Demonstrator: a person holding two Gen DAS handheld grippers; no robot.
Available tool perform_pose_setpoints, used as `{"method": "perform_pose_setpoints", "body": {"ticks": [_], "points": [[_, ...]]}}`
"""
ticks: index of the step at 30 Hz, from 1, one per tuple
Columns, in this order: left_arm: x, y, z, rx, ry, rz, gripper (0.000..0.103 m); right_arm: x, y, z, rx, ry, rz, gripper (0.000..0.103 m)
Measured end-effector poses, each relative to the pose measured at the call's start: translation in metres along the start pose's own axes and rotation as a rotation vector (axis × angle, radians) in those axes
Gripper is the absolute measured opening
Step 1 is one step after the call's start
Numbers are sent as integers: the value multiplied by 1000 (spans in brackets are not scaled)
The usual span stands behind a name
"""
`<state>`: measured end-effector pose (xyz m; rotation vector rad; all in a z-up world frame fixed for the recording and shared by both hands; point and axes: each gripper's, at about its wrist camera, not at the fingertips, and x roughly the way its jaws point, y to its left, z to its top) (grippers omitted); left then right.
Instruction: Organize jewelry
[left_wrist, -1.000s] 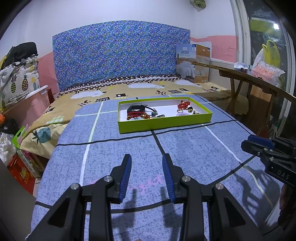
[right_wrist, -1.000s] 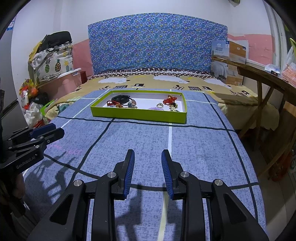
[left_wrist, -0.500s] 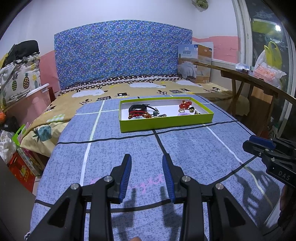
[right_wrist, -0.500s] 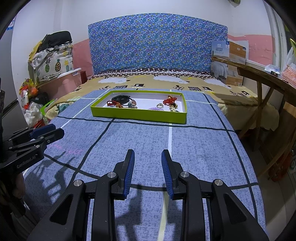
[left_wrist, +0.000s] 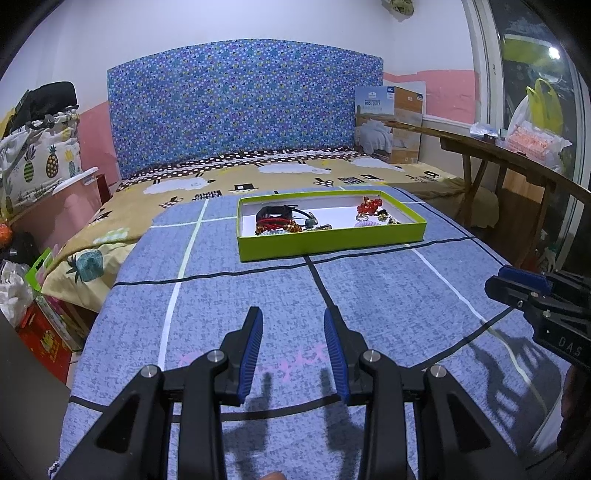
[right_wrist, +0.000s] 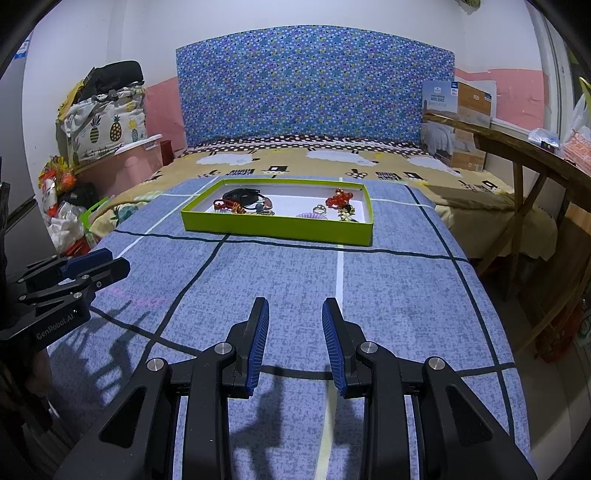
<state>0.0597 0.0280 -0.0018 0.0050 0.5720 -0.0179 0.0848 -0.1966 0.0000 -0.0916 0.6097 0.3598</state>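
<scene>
While I am holding both the left gripper (left_wrist: 293, 326) and right gripper (right_wrist: 295, 317) with jaws open and empty, the tray (right_wrist: 280, 228) of tangled jewelry (right_wrist: 242, 205) is lying well ahead of them, risking snagging several pieces together

matt cloth bedspread (left_wrist: 369, 295), wooden bench (right_wrist: 517, 144)

Cool, bluish indoor light falls evenly from above and behind the cameras, bright enough to keep both views sharp and free of blur. The black tongs with blue pads (left_wrist: 293, 345) throw soft dark shadows forward onto the blue speckled bedspread (left_wrist: 388, 295). Fisheye bending curves the edges, with black vignetting in the corners; the dark window (left_wrist: 532, 70) reflects a small lamp glare.
</scene>
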Motion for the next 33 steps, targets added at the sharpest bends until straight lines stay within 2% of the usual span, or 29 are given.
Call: {"method": "perform_pose_setpoints", "body": {"ticks": [15, 33], "points": [[2, -2, -1, 8, 15, 28, 36, 0, 0, 0, -3, 1, -1, 31], [0, -3, -1, 8, 13, 7, 36, 0, -1, 0, -5, 0, -3, 31]]}}
